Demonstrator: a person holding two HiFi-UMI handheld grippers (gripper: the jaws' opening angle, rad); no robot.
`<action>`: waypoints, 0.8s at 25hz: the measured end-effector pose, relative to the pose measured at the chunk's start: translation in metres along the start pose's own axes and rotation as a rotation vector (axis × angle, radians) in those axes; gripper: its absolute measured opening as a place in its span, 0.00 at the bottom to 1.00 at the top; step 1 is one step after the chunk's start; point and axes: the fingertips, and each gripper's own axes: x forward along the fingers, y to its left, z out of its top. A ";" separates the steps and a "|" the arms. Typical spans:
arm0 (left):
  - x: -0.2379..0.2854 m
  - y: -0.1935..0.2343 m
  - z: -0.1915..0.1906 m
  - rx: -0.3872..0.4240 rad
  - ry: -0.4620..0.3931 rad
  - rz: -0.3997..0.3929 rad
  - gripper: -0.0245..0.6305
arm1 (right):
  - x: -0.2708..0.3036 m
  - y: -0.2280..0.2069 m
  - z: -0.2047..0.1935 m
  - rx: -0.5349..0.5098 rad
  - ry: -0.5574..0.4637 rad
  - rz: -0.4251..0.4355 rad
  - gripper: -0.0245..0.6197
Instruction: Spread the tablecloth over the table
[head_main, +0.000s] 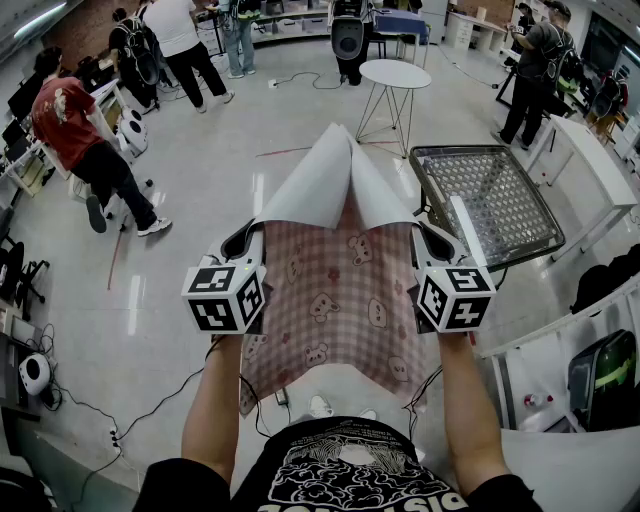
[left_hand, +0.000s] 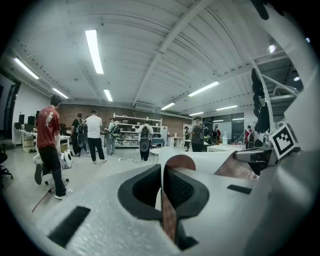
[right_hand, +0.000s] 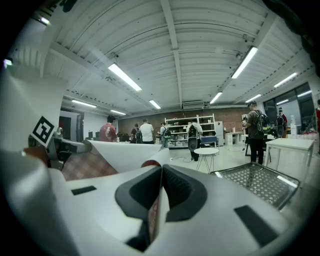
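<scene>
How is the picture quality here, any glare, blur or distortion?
Head view: strong fisheye bend, light streaks glaring on the floor, tablecloth sharp. Left gripper view: dark round vignette, left gripper softly blurred up close. Right gripper view: same vignette, ceiling lights blown out.

Mesh-topped table (head_main: 487, 205) just right of the tablecloth (head_main: 335, 290); open floor (head_main: 210, 200) ahead and left.

Pink bear-print tablecloth (head_main: 340, 300) held aloft, far edge curling.

The cloth (head_main: 335, 290) was pink check printed with small bears, its underside white. The mesh worktop (head_main: 490, 200) was silver-grey, the shirt (head_main: 350, 480) black with white print.
</scene>
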 end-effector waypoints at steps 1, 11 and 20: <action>0.000 0.004 0.000 0.000 0.001 -0.001 0.05 | 0.002 0.003 0.001 -0.001 0.002 -0.002 0.05; 0.024 0.035 -0.006 -0.003 -0.006 -0.046 0.05 | 0.027 0.012 -0.007 0.000 0.002 -0.050 0.05; 0.064 0.051 0.005 -0.013 -0.016 -0.108 0.05 | 0.043 0.002 0.006 -0.005 -0.005 -0.123 0.05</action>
